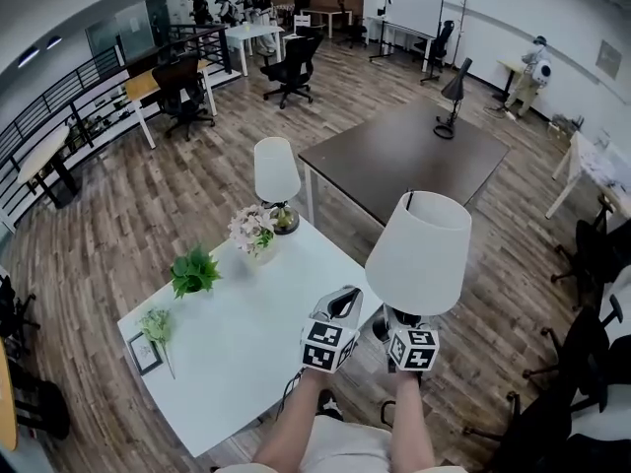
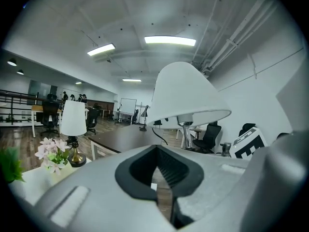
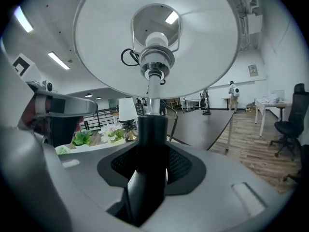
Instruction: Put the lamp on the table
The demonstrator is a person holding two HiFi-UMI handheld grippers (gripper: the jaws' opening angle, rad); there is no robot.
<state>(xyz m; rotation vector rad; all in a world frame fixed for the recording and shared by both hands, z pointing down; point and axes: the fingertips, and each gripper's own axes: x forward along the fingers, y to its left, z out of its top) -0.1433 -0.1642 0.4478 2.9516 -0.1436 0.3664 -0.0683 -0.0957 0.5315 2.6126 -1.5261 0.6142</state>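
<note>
A lamp with a white shade [image 1: 419, 254] hangs in the air just off the right edge of the white table [image 1: 246, 343]. My right gripper [image 1: 402, 331] is shut on its black stem [image 3: 150, 144], with the shade [image 3: 154, 37] and bulb socket straight above the jaws. My left gripper [image 1: 338, 310] is beside it over the table's right corner, jaws closed together with nothing between them [image 2: 161, 178]. In the left gripper view the held lamp's shade [image 2: 186, 93] rises just to the right.
On the white table stand a second white-shaded lamp [image 1: 277, 170], a pot of pale flowers [image 1: 253, 230], a green plant [image 1: 194, 271] and a small picture frame [image 1: 144, 353]. A dark table [image 1: 404, 156] with a black desk lamp [image 1: 454, 92] stands behind. Office chairs line the right.
</note>
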